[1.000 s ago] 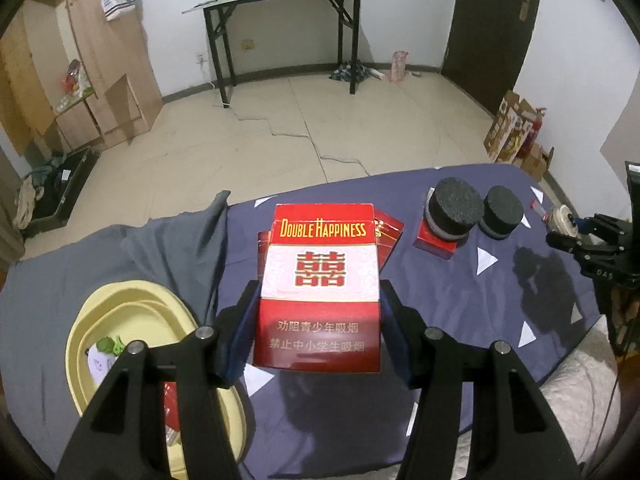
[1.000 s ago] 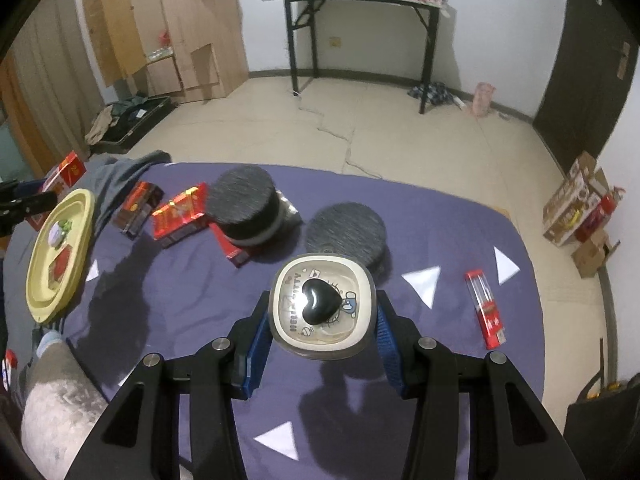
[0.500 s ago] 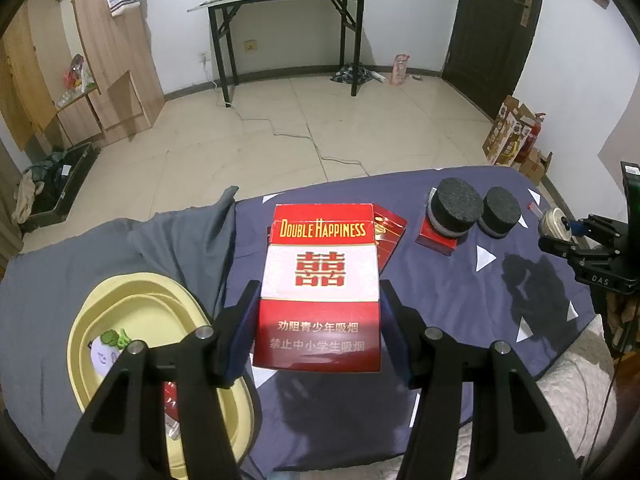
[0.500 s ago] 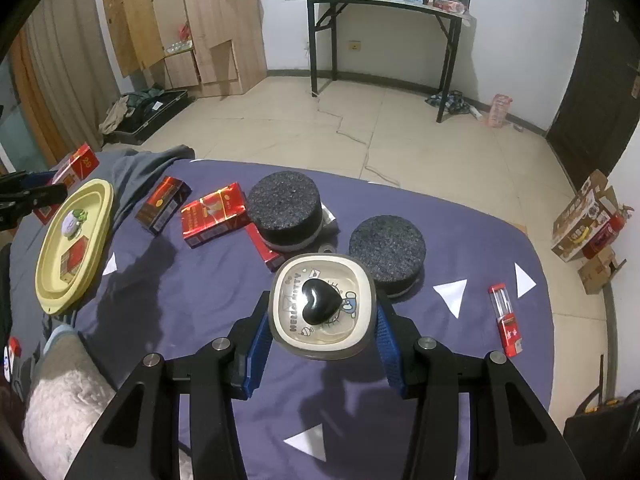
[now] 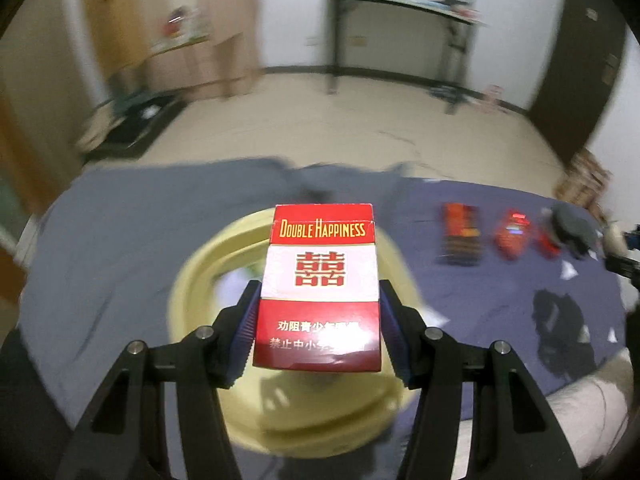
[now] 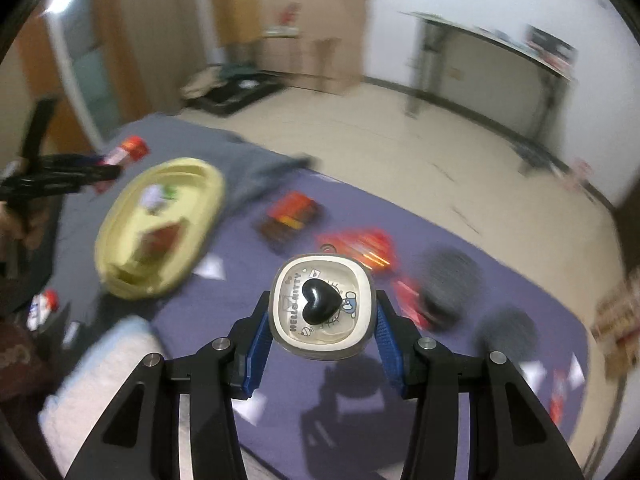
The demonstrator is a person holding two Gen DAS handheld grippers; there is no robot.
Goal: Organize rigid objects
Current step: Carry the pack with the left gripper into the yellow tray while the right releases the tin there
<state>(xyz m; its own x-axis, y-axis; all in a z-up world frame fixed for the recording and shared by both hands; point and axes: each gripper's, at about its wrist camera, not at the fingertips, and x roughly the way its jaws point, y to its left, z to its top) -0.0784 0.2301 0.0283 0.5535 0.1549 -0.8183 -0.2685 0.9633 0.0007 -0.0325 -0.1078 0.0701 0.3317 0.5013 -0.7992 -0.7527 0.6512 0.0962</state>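
Left wrist view: left gripper (image 5: 319,322) is clamped on a cigarette pack (image 5: 319,288), blue pads pressing both long sides, pack upright between the fingers and held above a yellow tray (image 5: 192,288). Pack reads "DOUBLE HAPPINESS" in gold on a red band, red double-happiness character on the white middle, white Chinese print on the red bottom, partly lost in glare. Tray sits on a purple sheet (image 5: 500,300); blurred red packs (image 5: 460,234) lie to the right on it.

Right wrist view: right gripper (image 6: 322,334) is clamped on a small cream case (image 6: 323,306), pads on its left and right edges, held above the purple sheet (image 6: 440,380). Case is rounded-square with a glossy black heart at centre and "HELLO KITTY" print. Yellow tray (image 6: 120,220) lies left, well apart, blurred items in it. Left gripper (image 6: 64,170) shows above the tray's far-left edge, carrying the red pack (image 6: 130,148).
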